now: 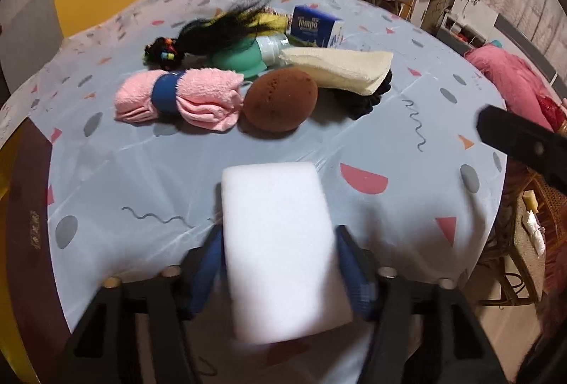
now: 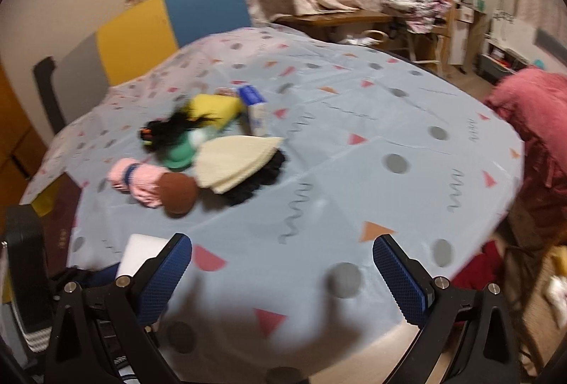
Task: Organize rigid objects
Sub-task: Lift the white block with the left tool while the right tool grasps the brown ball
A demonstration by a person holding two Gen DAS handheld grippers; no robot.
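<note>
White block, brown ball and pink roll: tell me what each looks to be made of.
White block: likely melamine or similar foam; matte, uniform, no sheen, soft-edged corners.
Brown ball: probably sponge or foam; dull surface with small pits.
Pink roll: fleecy terry-like cloth; fuzzy nap, soft folds, held by a blue band whose material is unclear.

Each gripper [image 2: 282,272] is black plastic, with blue cross-hatched pads [image 2: 398,277] on its fingers and round silver screw heads [image 2: 440,282] at the joints.

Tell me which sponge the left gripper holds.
The white block sponge, between the left gripper's blue pads. The round brown sponge lies apart, beside the pink towel roll.
</note>
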